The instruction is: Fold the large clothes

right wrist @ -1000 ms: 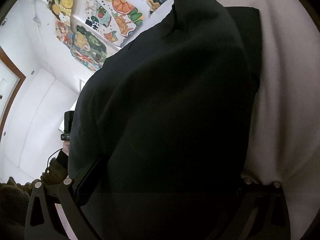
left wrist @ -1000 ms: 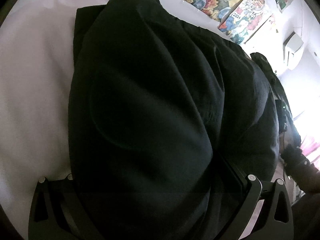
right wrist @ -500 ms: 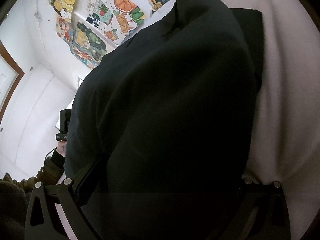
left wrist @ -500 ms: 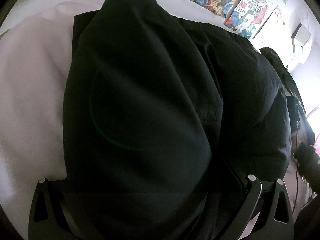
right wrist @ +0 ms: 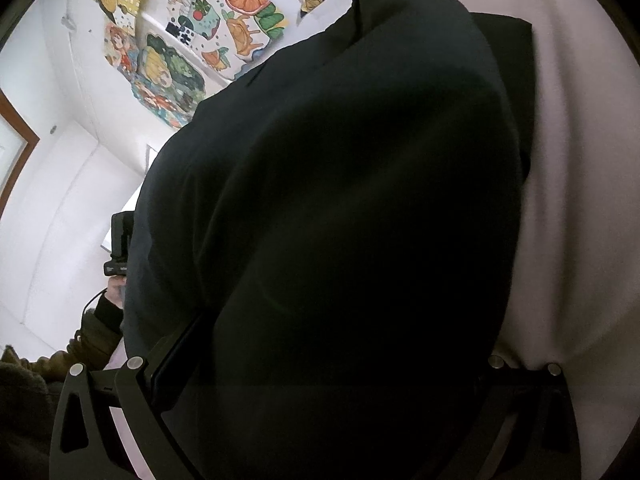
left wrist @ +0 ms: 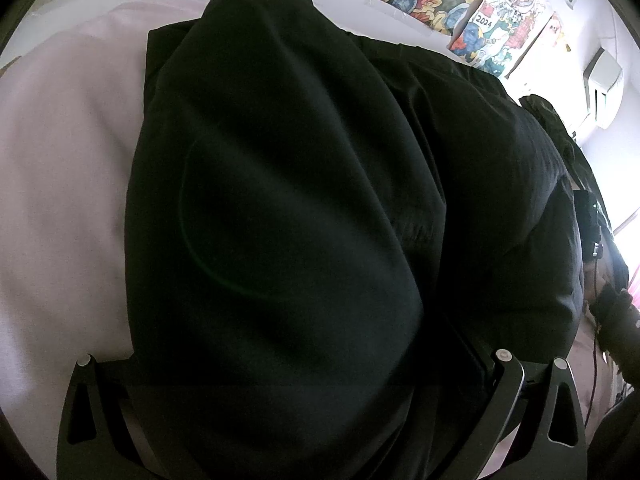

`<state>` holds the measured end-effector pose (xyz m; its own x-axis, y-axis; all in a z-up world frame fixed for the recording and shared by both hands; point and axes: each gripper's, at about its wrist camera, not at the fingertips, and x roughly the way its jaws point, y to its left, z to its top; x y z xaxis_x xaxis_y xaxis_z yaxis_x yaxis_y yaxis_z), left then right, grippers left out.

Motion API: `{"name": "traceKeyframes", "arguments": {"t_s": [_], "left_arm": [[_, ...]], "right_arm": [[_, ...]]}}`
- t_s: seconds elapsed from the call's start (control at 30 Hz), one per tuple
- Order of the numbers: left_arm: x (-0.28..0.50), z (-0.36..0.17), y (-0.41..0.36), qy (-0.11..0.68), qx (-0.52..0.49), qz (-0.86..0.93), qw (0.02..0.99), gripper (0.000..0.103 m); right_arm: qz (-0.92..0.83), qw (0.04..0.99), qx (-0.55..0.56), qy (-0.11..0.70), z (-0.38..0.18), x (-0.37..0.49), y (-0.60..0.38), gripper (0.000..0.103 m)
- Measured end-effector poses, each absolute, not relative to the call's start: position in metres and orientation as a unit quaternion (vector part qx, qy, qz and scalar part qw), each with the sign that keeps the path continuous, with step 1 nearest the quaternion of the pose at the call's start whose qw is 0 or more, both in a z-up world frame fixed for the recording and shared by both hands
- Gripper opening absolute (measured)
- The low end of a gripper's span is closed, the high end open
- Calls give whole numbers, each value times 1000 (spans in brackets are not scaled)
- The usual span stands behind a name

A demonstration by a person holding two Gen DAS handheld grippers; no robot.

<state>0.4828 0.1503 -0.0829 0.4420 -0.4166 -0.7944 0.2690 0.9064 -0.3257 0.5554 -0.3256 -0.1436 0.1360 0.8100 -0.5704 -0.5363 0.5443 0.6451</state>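
Note:
A large black garment [left wrist: 304, 208] fills most of the left wrist view and drapes over my left gripper [left wrist: 296, 412], hiding its fingertips. It stretches away over a pale pink sheet [left wrist: 60, 200]. The same black garment [right wrist: 360, 220] fills the right wrist view and covers my right gripper [right wrist: 320, 408]. The cloth hangs taut between the two grippers, so both appear shut on its near edge. A flat part of the garment lies on the sheet at the far end [right wrist: 504, 48].
The pink sheet [right wrist: 580, 200] spreads to the right in the right wrist view. A white wall with colourful drawings [left wrist: 480, 4] stands behind. An air conditioner [left wrist: 604, 84] hangs at the upper right. The person's sleeve [right wrist: 96, 328] shows at the lower left.
Both grippers have tilted slightly with the garment held: the wall drawings have shifted up and outward in each view. The garment's shape is almost unchanged.

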Motion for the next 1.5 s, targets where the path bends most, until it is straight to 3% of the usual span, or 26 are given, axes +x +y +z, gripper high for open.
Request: {"name": "traceKeyframes", "arguments": {"t_s": [0.23, 0.53, 0.67, 0.9, 1.0, 1.2, 1.5], "left_arm": [[479, -82, 157, 487, -76, -203, 846, 102], [479, -77, 156, 494, -82, -198, 843, 98], [477, -74, 161, 484, -113, -200, 844, 87], [460, -53, 168, 436, -143, -191, 868, 37], [450, -45, 164, 416, -148, -183, 879, 28], [428, -32, 156, 393, -139, -161, 895, 21], [398, 13, 131, 364, -92, -157, 914, 17]], "right_arm": [[440, 751, 122, 477, -140, 551, -321, 102], [427, 771, 110, 459, -133, 542, -321, 84], [419, 779, 110, 453, -130, 537, -320, 74], [410, 790, 120, 440, -118, 531, -319, 49], [409, 792, 130, 434, -111, 526, -320, 40], [401, 798, 142, 427, -92, 514, -318, 31], [377, 821, 133, 407, -48, 479, -313, 27]]}}
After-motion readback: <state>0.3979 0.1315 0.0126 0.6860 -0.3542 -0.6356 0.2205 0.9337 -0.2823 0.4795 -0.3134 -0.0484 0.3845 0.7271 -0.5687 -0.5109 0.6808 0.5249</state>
